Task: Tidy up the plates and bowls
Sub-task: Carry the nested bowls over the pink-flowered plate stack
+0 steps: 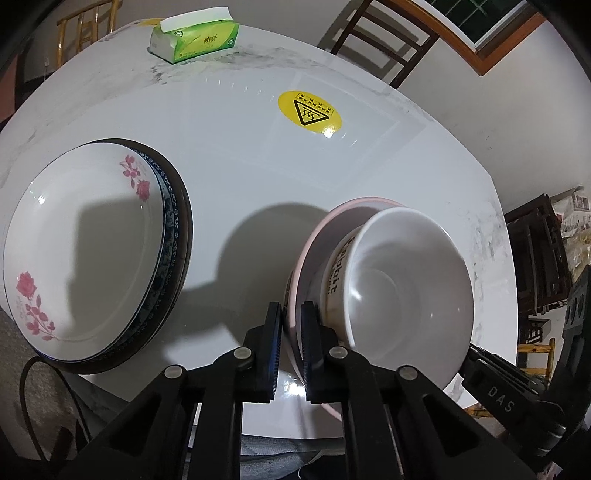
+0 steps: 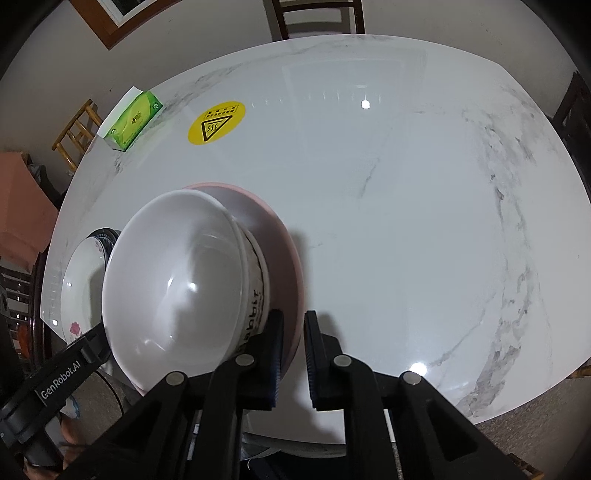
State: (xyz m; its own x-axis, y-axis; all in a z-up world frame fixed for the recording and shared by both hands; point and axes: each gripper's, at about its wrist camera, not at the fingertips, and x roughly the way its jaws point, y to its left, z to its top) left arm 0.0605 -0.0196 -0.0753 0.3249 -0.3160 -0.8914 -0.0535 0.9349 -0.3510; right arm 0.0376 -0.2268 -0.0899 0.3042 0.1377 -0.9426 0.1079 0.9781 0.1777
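Pink bowl point(image 1: 306, 254) rim clamped by left gripper point(image 1: 291, 354) and right gripper point(image 2: 293, 354); marble worktop point(image 2: 406, 221); tissue pack point(image 1: 194, 40) at 11 o'clock; chairs point(image 1: 384, 40) beyond.

Your table point(image 2: 406, 206) is glossy marbled stone. The bowl point(image 1: 402, 280) and plates point(image 1: 85, 243) look like smooth glazed ceramic, the gripper fingers point(image 1: 275, 354) like matt black plastic with ribbed pads.

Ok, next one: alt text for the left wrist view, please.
The left claw pinches the near rim of a pink bowl that holds a white bowl lettered "Rabbit". To the left sits a stack of plates, a rose-patterned one on top, on a white marble table with a tissue box.
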